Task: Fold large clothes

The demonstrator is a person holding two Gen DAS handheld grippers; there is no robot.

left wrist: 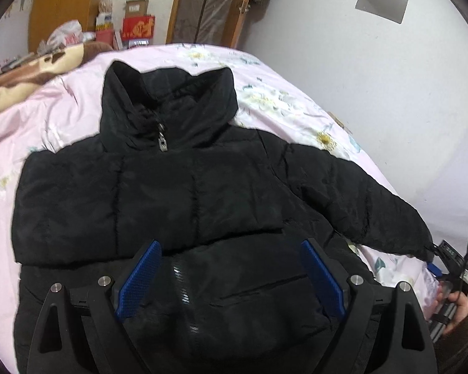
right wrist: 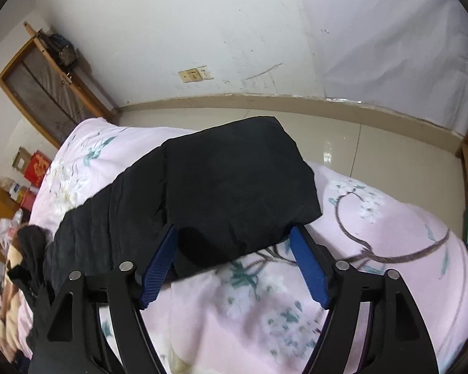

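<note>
Left wrist view — left tool [left wrist: 231, 258] spread wide over black jacket [left wrist: 177, 187]; right tool [right wrist: 234, 249] wide around its sleeve [right wrist: 234, 184].

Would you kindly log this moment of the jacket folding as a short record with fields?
garment: black puffer jacket, front up, zipped, collar away from the camera
surface: bed with pink floral sheet
one sleeve: folded across the chest
other sleeve: stretched out sideways toward the bed edge
left claw: open, above the jacket's lower front, near the pocket
right claw: open, at the cuff end of the stretched sleeve, not gripping
contact: cannot tell whether either claw touches the fabric
</note>
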